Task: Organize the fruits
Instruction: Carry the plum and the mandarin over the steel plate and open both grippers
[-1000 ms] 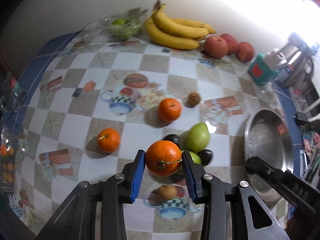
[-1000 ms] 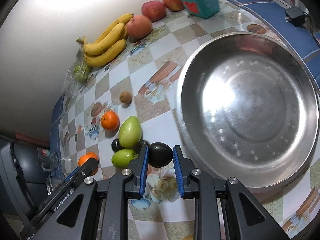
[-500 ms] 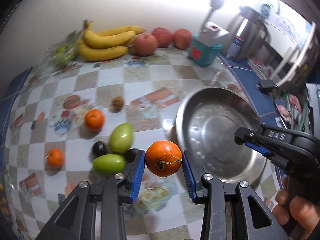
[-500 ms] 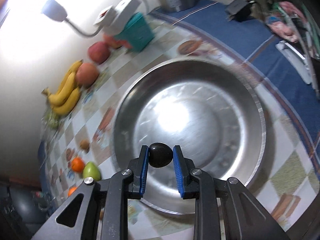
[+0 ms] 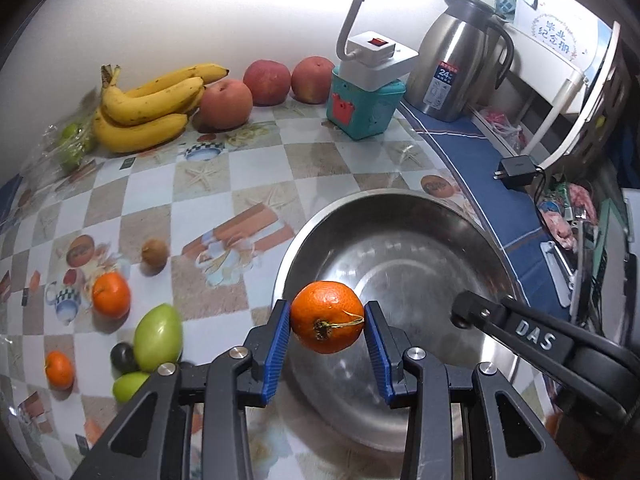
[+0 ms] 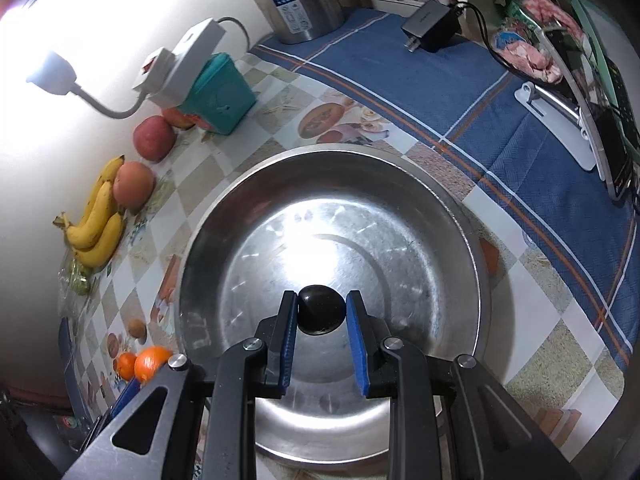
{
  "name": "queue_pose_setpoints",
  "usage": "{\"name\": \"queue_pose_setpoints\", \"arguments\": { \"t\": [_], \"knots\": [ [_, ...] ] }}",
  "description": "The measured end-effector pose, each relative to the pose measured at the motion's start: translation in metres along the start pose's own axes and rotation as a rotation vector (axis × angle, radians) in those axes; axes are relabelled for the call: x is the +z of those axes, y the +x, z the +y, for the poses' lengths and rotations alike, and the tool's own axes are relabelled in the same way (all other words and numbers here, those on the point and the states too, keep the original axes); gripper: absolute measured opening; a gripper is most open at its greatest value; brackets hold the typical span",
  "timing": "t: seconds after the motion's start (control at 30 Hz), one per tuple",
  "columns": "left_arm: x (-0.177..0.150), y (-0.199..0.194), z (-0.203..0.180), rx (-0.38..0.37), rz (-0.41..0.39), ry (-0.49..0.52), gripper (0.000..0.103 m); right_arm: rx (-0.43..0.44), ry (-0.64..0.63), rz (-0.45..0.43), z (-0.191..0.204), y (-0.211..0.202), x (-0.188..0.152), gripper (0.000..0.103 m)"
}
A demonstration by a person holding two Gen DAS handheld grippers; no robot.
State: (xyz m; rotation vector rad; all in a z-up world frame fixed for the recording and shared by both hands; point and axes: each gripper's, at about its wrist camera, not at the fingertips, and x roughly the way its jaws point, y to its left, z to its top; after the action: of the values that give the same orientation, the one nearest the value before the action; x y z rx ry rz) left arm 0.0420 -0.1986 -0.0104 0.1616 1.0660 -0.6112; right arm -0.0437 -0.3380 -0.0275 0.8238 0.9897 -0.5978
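Checkered plastic cloth covers the desk [image 5: 256, 168], and a blue striped cloth [image 6: 460, 92] lies on its far right part. At about 5 o'clock in the left wrist view stands the big steel bowl [image 5: 400, 216], with nothing lying on its bottom; in the right wrist view the same bowl [image 6: 440, 216] fills the centre. At 1 o'clock of the left view a steel thermos jug [image 5: 456, 64] stands by the wall, and beside it a teal box [image 5: 364, 108] carries a white lamp [image 5: 376, 52]. At 10 o'clock a bunch of bananas [image 5: 148, 108] lies against the wall, with three red apples [image 5: 266, 82] in a row to its right.

The left tool [image 5: 327, 322] is closed on an orange [image 5: 327, 316], its blue pads pressing both sides of the fruit, and it holds the orange in the air over the near left edge of the bowl. The right tool [image 6: 322, 314] is almost fully closed on a small dark fruit [image 6: 322, 312], which hangs above the middle of the bowl. In the left view the right tool comes in from 4 o'clock as a black arm.

On the desk at 8 o'clock of the left view remain a big green mango [image 5: 158, 336], a smaller green fruit [image 5: 130, 386] and a dark fruit [image 5: 122, 356] touching each other, two more oranges [image 5: 111, 294] near them, and a small brown fruit [image 5: 154, 252] a little apart at 9 o'clock.
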Motion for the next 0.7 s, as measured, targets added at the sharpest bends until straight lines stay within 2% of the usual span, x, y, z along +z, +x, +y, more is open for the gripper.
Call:
{"name": "queue_pose_setpoints", "arguments": {
  "t": [0.1,0.43,0.53,0.7],
  "knots": [
    [0.003,0.009,-0.006,0.002,-0.012,0.024,0.04,-0.029,-0.001,-0.025,-0.003,0.001,0.004,0.026],
    [0.001,0.038,-0.007,-0.02,0.024,0.025,0.04,-0.065,-0.016,-0.061,-0.003,0.015,0.01,0.026],
    [-0.004,0.045,-0.005,-0.027,0.046,0.003,0.04,-0.061,-0.01,-0.048,-0.005,0.023,0.01,0.026],
    [-0.009,0.051,-0.011,-0.022,0.062,0.023,0.041,-0.073,-0.01,-0.035,-0.005,0.029,0.009,0.026]
  ]
}}
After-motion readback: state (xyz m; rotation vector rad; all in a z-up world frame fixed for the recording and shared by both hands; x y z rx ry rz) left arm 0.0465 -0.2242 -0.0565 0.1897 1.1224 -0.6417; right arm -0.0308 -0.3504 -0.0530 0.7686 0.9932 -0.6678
